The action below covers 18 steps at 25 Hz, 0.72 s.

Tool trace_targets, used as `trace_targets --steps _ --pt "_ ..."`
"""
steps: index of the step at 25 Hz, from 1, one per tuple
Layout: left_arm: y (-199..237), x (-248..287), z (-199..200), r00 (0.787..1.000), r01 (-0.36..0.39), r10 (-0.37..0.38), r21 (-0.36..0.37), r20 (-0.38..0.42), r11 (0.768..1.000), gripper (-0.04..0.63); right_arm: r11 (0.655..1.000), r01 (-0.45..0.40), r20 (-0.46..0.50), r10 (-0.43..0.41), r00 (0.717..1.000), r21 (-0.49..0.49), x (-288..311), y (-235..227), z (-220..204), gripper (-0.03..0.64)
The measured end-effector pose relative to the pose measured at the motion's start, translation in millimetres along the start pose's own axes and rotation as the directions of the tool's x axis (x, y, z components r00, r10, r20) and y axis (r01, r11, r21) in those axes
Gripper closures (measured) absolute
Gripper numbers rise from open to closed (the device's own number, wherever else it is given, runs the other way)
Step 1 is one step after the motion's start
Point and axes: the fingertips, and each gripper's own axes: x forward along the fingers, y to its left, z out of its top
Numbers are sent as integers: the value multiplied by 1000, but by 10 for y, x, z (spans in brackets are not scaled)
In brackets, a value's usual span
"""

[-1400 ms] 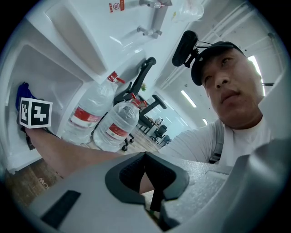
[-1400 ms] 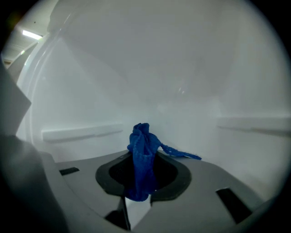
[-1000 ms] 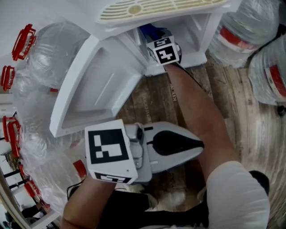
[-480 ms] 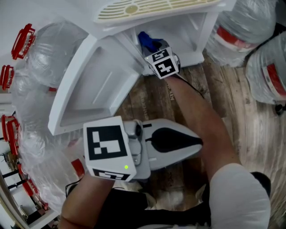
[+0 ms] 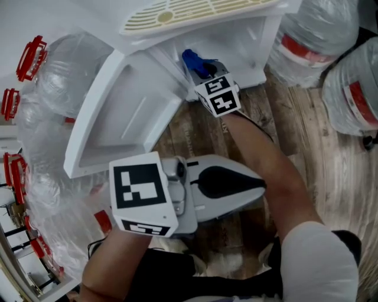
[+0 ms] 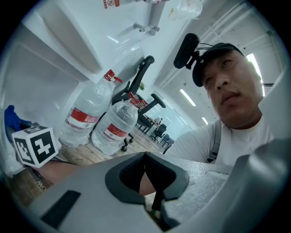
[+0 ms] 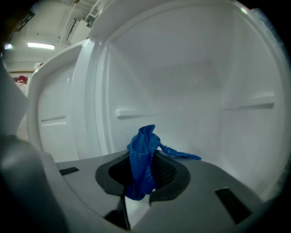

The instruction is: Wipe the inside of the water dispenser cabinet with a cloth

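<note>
Two grippers show: the left gripper [image 5: 260, 187] and the right gripper [image 7: 144, 179]. Each carries one marker cube, so two in all: a cube [image 5: 142, 191] on the left one and a cube [image 5: 217, 96] on the right one. There is one blue cloth [image 7: 143, 152], one white cabinet [image 5: 260, 44] with one door [image 5: 118, 124], and one slotted grille [image 5: 189, 12] on top. Two red-labelled bottles [image 5: 313, 35] stand at the right. More bottles with red handles [image 5: 31, 56] crowd the left, too overlapped to count. One person, two bare forearms [image 5: 266, 159]. At least two office chairs [image 6: 141, 75] appear in the left gripper view.
</note>
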Motion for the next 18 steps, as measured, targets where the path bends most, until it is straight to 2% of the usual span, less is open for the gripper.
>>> trace_targets --steps 2,9,18 --pt "17 -1 -12 1000 -8 8 -2 -4 1000 592 999 28 47 -29 998 26 50 -143 168 534" --pt "9 0 8 1000 -21 21 -1 2 1000 592 999 13 122 -18 992 47 294 -388 746 540" --pt "-33 -20 -1 1000 -12 12 9 1 1000 592 997 -71 104 74 992 -31 251 -72 631 538"
